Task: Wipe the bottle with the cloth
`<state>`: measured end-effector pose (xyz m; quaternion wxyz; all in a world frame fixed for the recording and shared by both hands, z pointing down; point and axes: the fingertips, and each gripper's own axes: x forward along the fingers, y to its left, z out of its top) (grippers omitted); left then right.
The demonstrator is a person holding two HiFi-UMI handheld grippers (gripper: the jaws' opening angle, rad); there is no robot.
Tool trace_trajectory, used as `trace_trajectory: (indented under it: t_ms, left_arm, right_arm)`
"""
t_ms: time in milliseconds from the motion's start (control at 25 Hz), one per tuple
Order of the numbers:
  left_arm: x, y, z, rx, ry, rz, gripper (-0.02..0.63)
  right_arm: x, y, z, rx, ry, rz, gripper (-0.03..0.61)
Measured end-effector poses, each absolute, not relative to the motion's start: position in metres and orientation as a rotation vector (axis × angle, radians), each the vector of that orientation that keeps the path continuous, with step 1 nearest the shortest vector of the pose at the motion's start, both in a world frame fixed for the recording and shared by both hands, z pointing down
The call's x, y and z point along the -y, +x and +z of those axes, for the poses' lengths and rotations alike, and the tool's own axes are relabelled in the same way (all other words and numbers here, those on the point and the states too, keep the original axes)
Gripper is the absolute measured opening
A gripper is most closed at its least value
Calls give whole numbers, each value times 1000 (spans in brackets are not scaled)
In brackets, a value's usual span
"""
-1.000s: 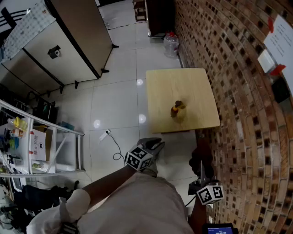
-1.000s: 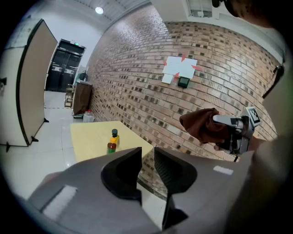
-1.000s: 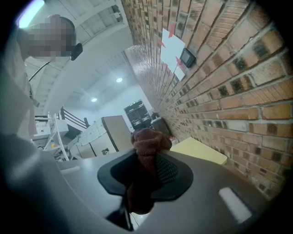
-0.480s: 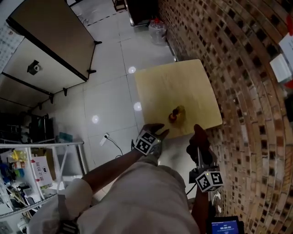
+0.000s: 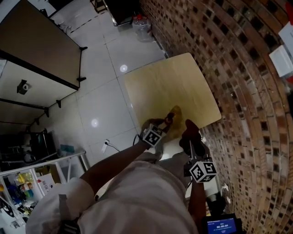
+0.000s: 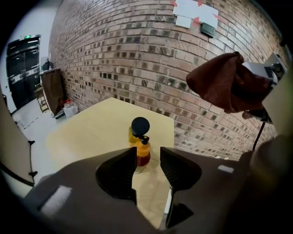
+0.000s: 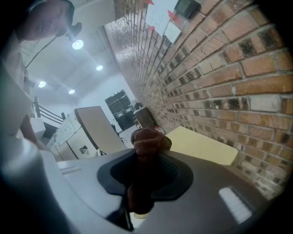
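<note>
The left gripper point(image 6: 148, 157) has been brought up to the bottle point(image 6: 141, 147) at twelve o'clock, its jaws opening on nothing, while the cloth point(image 7: 146, 140) is kept clamped in the right gripper point(image 7: 145, 161).

bottle point(image 6: 139, 145): foot hidden in left gripper view | cloth point(image 7: 146, 139): hides right claw point(image 7: 146, 155) pads | wall papers point(image 6: 194, 11): print too small

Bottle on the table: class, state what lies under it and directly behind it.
Under the bottle is the wooden table. A yellow object shows directly behind; the bottle covers most of it, so what it is cannot be told.
</note>
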<state>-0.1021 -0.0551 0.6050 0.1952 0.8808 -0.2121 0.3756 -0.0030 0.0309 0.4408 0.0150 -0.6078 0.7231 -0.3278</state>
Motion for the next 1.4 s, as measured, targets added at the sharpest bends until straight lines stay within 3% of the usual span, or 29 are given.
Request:
trace_trajectory:
  t_ms: [1000, 1400]
  left_arm:
    - [65, -79, 636, 450, 2491, 1141, 158]
    - [62, -81, 624, 410, 2445, 1145, 160]
  right_arm:
    - [53, -59, 660, -2516, -1726, -1456, 82]
    - [64, -38, 712, -2144, -1885, -1714, 81]
